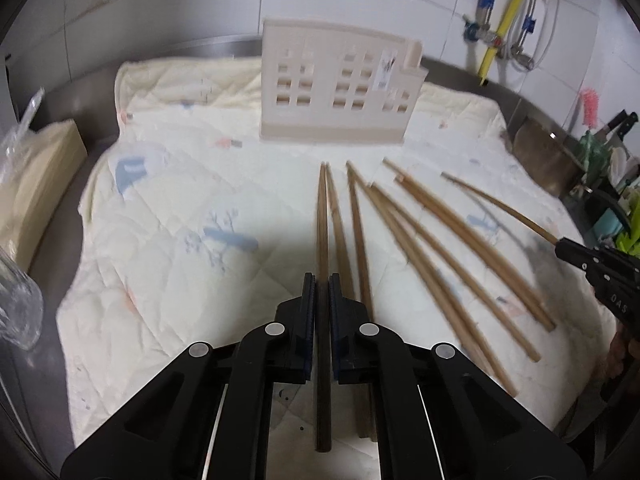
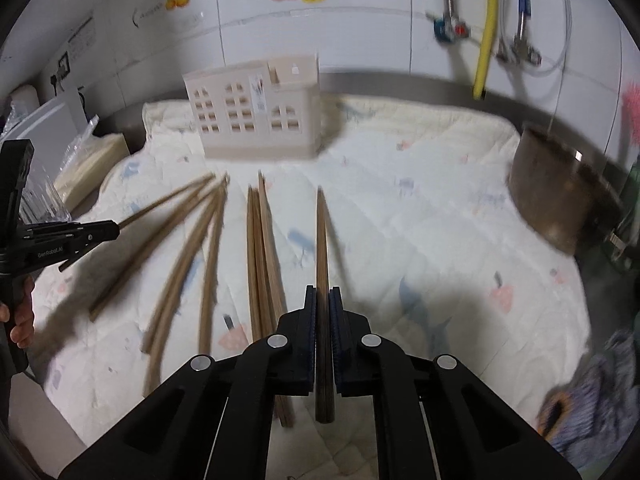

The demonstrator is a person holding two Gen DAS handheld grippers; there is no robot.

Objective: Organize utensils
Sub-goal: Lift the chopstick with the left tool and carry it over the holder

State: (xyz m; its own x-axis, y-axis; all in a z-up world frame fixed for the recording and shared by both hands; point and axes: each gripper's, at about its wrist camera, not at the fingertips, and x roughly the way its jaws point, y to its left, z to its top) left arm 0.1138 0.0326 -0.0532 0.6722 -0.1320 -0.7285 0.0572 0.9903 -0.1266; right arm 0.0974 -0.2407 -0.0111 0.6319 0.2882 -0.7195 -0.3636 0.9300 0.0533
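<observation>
My left gripper [image 1: 321, 280] is shut on a wooden chopstick [image 1: 321, 216] that points toward the beige utensil holder [image 1: 336, 88] at the back of the cloth. My right gripper [image 2: 322, 292] is shut on another chopstick [image 2: 321, 232], also pointing forward. Several loose chopsticks [image 1: 420, 248] lie fanned on the quilted cloth between the grippers; they also show in the right wrist view [image 2: 260, 256]. The holder [image 2: 256, 116] stands upright with window-shaped cutouts. The right gripper [image 1: 600, 268] shows at the right edge of the left view, the left gripper [image 2: 60, 240] at the left edge of the right view.
A pale quilted cloth [image 1: 168, 216] covers the steel counter. A brown pot [image 2: 560, 196] stands at the right. A beige box [image 1: 36, 184] and clear plastic wrap [image 1: 20, 304] sit at the left. Pipes and a yellow hose [image 2: 486, 28] run along the tiled wall.
</observation>
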